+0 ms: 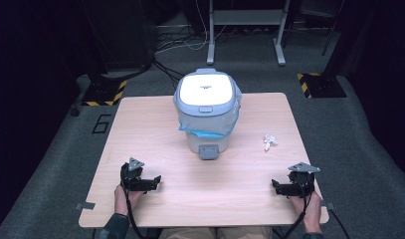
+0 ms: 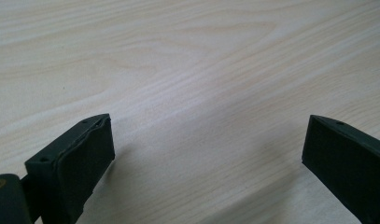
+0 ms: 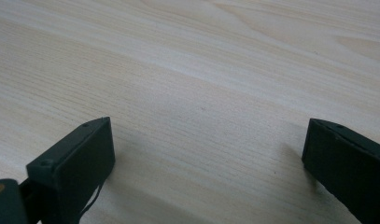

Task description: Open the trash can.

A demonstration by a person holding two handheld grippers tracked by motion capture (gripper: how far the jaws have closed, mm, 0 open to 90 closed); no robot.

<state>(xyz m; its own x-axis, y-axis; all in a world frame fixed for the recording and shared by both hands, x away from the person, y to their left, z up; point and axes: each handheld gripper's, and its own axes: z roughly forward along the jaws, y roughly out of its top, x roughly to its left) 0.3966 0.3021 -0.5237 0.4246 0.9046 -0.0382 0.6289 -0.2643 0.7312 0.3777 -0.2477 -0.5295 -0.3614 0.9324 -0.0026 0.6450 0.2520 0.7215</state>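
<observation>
On the pale wooden table (image 1: 155,119), the left black two-jaw gripper (image 1: 152,181) and the right black two-jaw gripper (image 1: 278,186) rest near the front corners, jaws spread wide with nothing between them. A small crumpled white paper scrap (image 1: 269,142) lies beyond the right gripper, beside the white lidded bin (image 1: 207,110) with its blue-edged liner.

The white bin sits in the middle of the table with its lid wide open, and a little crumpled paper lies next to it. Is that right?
Not quite. The bin is in the middle of the table, and the crumpled paper does lie beside it, apart from it. But the lid is shut flat on top, not open. The high view shows this.
</observation>
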